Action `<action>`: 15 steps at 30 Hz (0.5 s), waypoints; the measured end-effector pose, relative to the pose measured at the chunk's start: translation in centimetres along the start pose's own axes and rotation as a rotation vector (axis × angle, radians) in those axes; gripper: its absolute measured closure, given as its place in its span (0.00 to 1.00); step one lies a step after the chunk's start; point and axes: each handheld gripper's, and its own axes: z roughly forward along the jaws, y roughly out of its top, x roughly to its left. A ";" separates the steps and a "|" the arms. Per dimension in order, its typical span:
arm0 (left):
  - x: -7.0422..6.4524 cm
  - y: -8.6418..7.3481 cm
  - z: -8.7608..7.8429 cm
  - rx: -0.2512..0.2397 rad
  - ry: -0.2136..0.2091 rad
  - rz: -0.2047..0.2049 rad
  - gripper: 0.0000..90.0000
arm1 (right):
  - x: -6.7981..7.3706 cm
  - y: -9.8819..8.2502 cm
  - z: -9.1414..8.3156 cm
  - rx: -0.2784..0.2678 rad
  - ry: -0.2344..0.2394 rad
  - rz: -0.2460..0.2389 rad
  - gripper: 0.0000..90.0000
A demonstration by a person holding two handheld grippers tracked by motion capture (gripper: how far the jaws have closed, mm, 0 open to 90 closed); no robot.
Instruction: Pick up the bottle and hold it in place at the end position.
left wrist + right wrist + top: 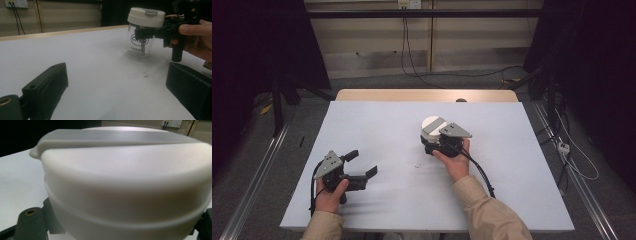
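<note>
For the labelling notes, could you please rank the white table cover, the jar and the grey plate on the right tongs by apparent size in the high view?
1. White table cover, by far the largest.
2. and 3. Jar and grey plate look about alike; the plate hides part of the jar, so I would not rank them.

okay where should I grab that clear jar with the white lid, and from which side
Grip the clear jar on its glass wall just under the white lid, coming in level from the person's side. It stands upright and the lid overhangs, so it can't slip down. The right tool already closes there.
</note>
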 end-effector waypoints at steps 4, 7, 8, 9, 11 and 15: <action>0.1 0.0 0.0 -0.001 -0.001 -0.005 0.04 | 0.2 0.2 0.4 -0.002 0.005 -0.007 0.20; 0.1 0.0 0.0 -0.010 -0.005 -0.010 0.04 | 0.3 0.3 0.6 -0.006 0.008 -0.008 0.20; 0.1 0.0 0.0 -0.010 -0.008 -0.009 0.04 | 0.5 0.5 0.8 -0.007 0.012 -0.012 0.20; 0.1 0.0 0.0 -0.010 -0.008 -0.009 0.04 | 0.5 0.5 0.9 -0.011 0.014 -0.016 0.20; 0.2 0.0 0.0 -0.008 -0.007 -0.010 0.04 | 0.6 0.6 1.0 -0.010 0.017 -0.018 0.20; 0.3 0.0 0.0 -0.012 -0.003 -0.014 0.04 | 0.7 0.6 1.1 -0.008 0.019 -0.015 0.20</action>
